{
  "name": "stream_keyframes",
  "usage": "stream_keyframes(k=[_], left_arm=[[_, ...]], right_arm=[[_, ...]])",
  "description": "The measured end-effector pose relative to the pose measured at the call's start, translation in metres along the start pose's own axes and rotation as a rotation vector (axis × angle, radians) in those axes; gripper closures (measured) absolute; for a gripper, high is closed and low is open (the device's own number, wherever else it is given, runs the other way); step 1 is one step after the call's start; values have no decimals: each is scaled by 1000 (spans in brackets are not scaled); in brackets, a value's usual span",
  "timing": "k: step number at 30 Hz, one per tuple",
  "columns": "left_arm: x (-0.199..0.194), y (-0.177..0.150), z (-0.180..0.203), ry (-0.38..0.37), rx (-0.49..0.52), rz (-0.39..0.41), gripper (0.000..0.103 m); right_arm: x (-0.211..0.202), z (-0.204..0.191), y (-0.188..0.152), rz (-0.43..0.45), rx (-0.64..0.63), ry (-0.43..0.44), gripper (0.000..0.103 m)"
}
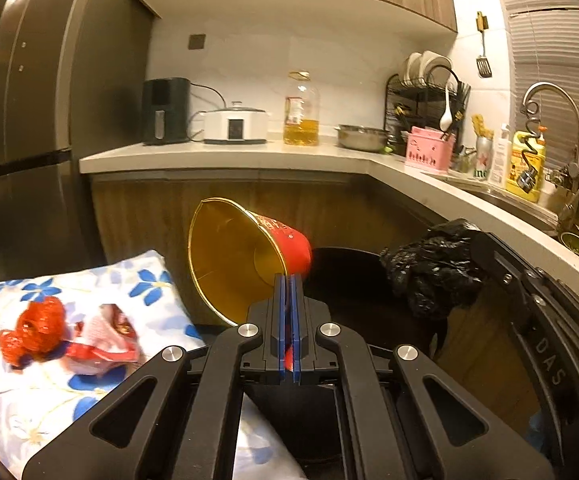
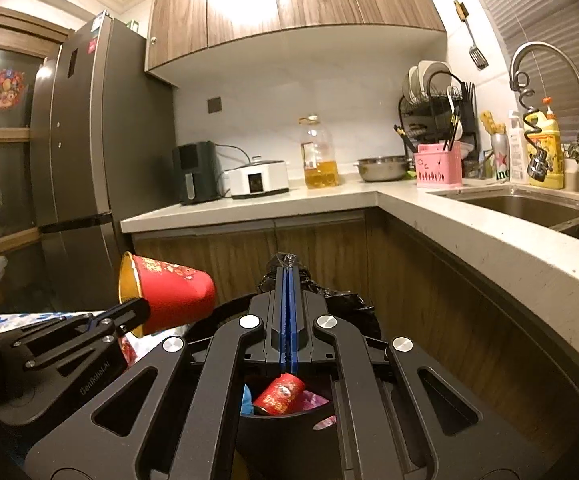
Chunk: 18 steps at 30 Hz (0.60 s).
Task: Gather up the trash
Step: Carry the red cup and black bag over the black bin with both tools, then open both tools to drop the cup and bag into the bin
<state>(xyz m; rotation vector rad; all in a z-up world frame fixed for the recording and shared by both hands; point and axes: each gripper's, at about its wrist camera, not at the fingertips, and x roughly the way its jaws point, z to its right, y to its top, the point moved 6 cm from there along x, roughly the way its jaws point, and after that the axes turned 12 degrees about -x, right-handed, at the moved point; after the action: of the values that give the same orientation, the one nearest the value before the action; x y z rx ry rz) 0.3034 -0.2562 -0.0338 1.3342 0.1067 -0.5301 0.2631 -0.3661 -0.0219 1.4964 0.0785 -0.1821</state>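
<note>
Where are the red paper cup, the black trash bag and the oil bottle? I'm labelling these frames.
red paper cup (image 2: pixel 177 296): right wrist view, red outer side.
black trash bag (image 1: pixel 433 264): left wrist view, crumpled bunch.
oil bottle (image 2: pixel 319 156): right wrist view, body.

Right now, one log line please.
left gripper: shut on red cup rim | right gripper: shut on black bag | bin: below

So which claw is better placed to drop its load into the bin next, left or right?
The left. The left claw pinches the rim of the red cup, tilted beside the black bin. The right claw grips the black bag, apparently holding the liner, so it seems occupied.
</note>
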Motion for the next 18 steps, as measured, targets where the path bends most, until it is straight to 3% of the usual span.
stream_keyframes(k=[18], left_arm=[[33, -24, 11, -67, 27, -85, 101]], right_arm=[[27, 4, -15, -40, 1, 40, 101]])
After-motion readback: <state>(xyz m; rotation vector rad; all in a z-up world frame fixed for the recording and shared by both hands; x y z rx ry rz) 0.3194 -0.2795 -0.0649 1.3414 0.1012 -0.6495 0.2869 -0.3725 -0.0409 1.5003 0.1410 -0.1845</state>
